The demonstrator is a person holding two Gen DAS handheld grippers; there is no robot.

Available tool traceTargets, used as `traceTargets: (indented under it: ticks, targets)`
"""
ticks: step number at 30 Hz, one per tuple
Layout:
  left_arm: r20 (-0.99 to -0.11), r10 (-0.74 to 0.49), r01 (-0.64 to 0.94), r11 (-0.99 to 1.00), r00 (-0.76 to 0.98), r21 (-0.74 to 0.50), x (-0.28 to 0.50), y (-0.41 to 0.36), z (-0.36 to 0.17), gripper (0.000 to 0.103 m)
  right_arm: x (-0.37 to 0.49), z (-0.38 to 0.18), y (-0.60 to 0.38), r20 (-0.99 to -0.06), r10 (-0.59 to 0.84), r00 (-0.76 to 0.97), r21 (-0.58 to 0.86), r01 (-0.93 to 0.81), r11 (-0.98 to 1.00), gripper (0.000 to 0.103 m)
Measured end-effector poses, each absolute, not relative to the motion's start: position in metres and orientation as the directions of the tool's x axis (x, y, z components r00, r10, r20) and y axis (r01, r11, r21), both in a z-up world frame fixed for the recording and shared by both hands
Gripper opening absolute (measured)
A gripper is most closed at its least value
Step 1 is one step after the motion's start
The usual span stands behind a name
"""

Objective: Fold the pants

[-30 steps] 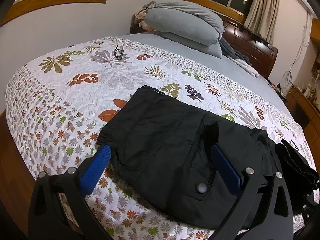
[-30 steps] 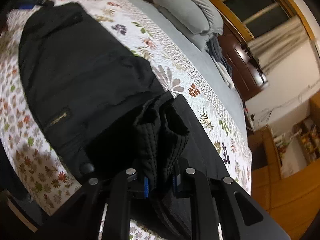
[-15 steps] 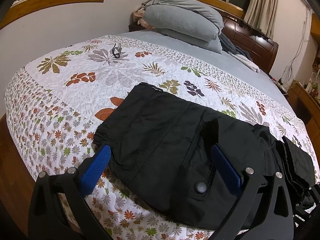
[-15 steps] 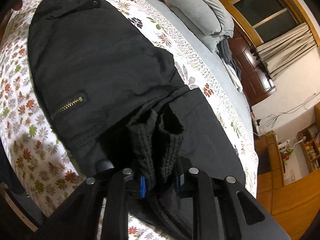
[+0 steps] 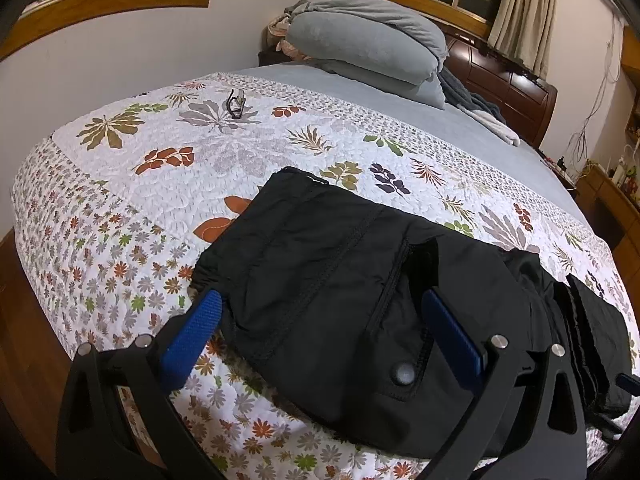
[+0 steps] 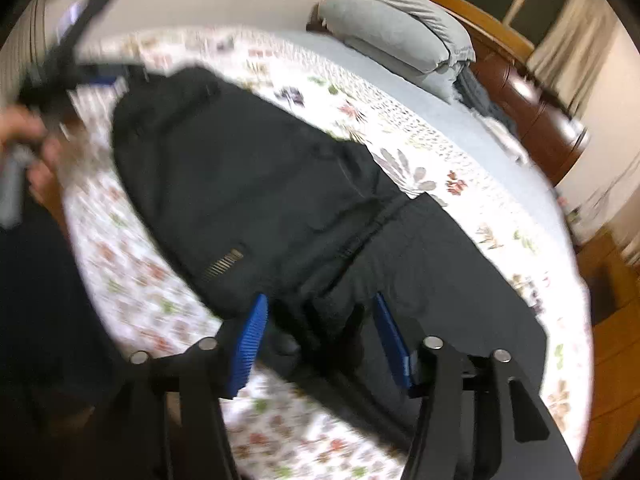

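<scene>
Black pants point(image 5: 340, 288) lie folded on the floral quilt point(image 5: 160, 168) near the bed's front edge. They also show in the right wrist view point(image 6: 256, 200), blurred, with a brass zipper point(image 6: 222, 266). My left gripper point(image 5: 320, 308) is open and empty, its blue pads either side of the waist end with a snap button point(image 5: 402, 374). My right gripper point(image 6: 318, 316) is open, jaws apart over a bunched fold of the pants; nothing is held. The left gripper point(image 6: 76, 68) and a hand show at the far left of that view.
Grey pillows point(image 5: 368, 44) are stacked at the head of the bed by a dark wooden headboard point(image 5: 504, 80). Eyeglasses point(image 5: 236, 102) lie on the quilt at the back left. Wooden floor point(image 5: 24, 320) lies left of the bed, a wooden cabinet point(image 5: 612, 204) right.
My right gripper has opened and let go of the bunched pants fabric, and it has swung so the view is blurred. My left gripper stays open and has shifted only slightly.
</scene>
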State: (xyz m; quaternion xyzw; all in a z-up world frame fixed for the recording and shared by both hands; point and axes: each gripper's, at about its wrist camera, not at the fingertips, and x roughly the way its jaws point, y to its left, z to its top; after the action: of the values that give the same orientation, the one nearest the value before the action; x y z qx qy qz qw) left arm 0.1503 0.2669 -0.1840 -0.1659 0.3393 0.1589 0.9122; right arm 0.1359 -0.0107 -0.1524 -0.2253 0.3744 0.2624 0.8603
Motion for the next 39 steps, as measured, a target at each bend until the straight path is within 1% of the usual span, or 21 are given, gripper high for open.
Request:
traceTargets:
  ticks: [3,5,7,9,11,14,17,24,27,29,30,31,32,33,37,39]
  targets:
    - [-0.669,0.176,-0.406,0.891,0.722,-0.203,0.148,0.268,-0.183,0.100,0.139,-0.131,-0.031,-0.734,0.353,0.580,-0.083,-0.592,0.801,0.057]
    - [-0.668,0.175,-0.408,0.889,0.723,-0.209,0.148,0.269,-0.183,0.100,0.151,-0.122,-0.050,-0.716,0.347,0.606,-0.036,-0.529,0.848,0.057]
    - [-0.670,0.174,-0.407,0.890,0.722,-0.208,0.149,0.268,-0.184,0.100,0.171,-0.127,-0.064,-0.735,0.311,0.602,-0.001,-0.460,0.888,0.057]
    - [-0.673,0.173,-0.403,0.892,0.719,-0.202,0.150,0.266,-0.184,0.100,0.186,-0.141,-0.066,-0.768,0.278,0.577,0.005,-0.429,0.903,0.057]
    - [-0.675,0.174,-0.401,0.895,0.717,-0.195,0.152,0.265,-0.184,0.100,0.194,-0.155,-0.062,-0.792,0.249,0.557,-0.016,-0.426,0.904,0.057]
    - [-0.677,0.178,-0.401,0.897,0.714,-0.187,0.152,0.265,-0.185,0.100,0.192,-0.179,-0.048,-0.823,0.224,0.521,-0.045,-0.453,0.890,0.054]
    - [-0.680,0.180,-0.408,0.893,0.711,-0.190,0.152,0.268,-0.186,0.100,0.188,-0.196,-0.047,-0.841,0.217,0.496,-0.043,-0.462,0.886,0.054]
    - [-0.699,0.175,-0.406,0.896,0.693,-0.179,0.156,0.268,-0.190,0.100,0.193,-0.189,-0.056,-0.850,0.277,0.447,0.041,-0.470,0.882,0.054]
    - [-0.705,0.166,-0.412,0.890,0.690,-0.193,0.155,0.271,-0.191,0.100,0.188,-0.175,-0.069,-0.832,0.342,0.437,0.125,-0.453,0.883,0.054]
    - [-0.714,0.139,-0.428,0.871,0.686,-0.241,0.147,0.280,-0.187,0.100,0.183,-0.167,-0.075,-0.825,0.367,0.430,0.153,-0.456,0.877,0.056]
    - [-0.716,0.112,-0.437,0.852,0.689,-0.288,0.141,0.285,-0.185,0.100,0.180,-0.162,-0.081,-0.820,0.389,0.419,0.174,-0.465,0.868,0.061]
    - [-0.707,0.050,-0.437,0.816,0.705,-0.378,0.131,0.294,-0.182,0.100,0.179,-0.158,-0.085,-0.819,0.403,0.409,0.186,-0.474,0.861,0.063]
    - [-0.697,-0.017,-0.433,0.773,0.717,-0.464,0.124,0.304,-0.181,0.100,0.178,-0.154,-0.089,-0.817,0.418,0.396,0.199,-0.486,0.851,0.068]
    - [-0.692,-0.059,-0.440,0.732,0.720,-0.520,0.118,0.311,-0.181,0.100,0.178,-0.150,-0.092,-0.816,0.425,0.391,0.204,-0.493,0.846,0.071]
    - [-0.666,-0.125,-0.470,0.614,0.735,-0.634,0.096,0.336,-0.179,0.100,0.183,-0.135,-0.109,-0.810,0.480,0.335,0.274,-0.508,0.817,0.074]
    - [-0.654,-0.173,-0.483,0.541,0.737,-0.688,0.091,0.348,-0.186,0.100,0.188,-0.126,-0.113,-0.800,0.516,0.307,0.319,-0.511,0.798,0.081]
